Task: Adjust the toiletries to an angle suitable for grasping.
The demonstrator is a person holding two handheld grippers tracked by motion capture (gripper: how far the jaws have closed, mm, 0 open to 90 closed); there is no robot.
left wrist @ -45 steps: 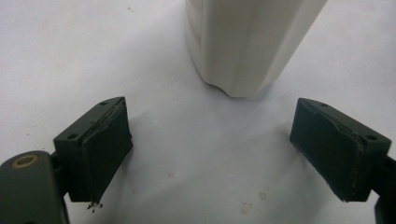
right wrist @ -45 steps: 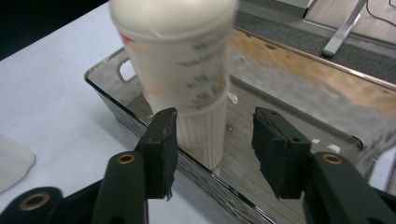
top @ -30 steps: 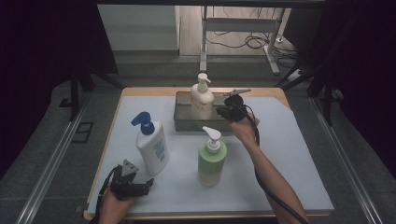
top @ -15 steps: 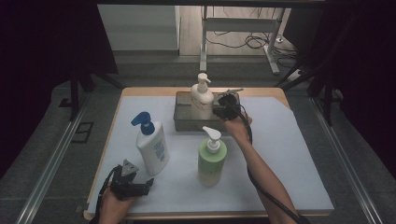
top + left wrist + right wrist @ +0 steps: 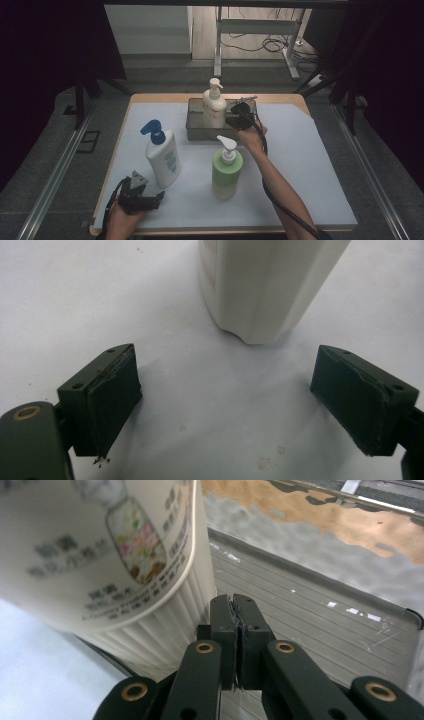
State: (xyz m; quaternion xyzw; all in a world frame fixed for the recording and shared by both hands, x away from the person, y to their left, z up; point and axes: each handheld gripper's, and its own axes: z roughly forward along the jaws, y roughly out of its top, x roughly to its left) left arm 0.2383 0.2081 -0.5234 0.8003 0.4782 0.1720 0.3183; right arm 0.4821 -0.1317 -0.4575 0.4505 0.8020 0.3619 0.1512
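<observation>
Since a second ago, my right gripper has slid a little left and down over the grey metal tray, closer to the cream pump bottle standing in it. Its jaws are pressed fully together with nothing between them, tips just beside the bottle's ribbed base. My left gripper has kept its place at the near left table edge, jaws wide apart and empty, facing the white bottle with the blue pump. A green pump bottle stands between the hands.
</observation>
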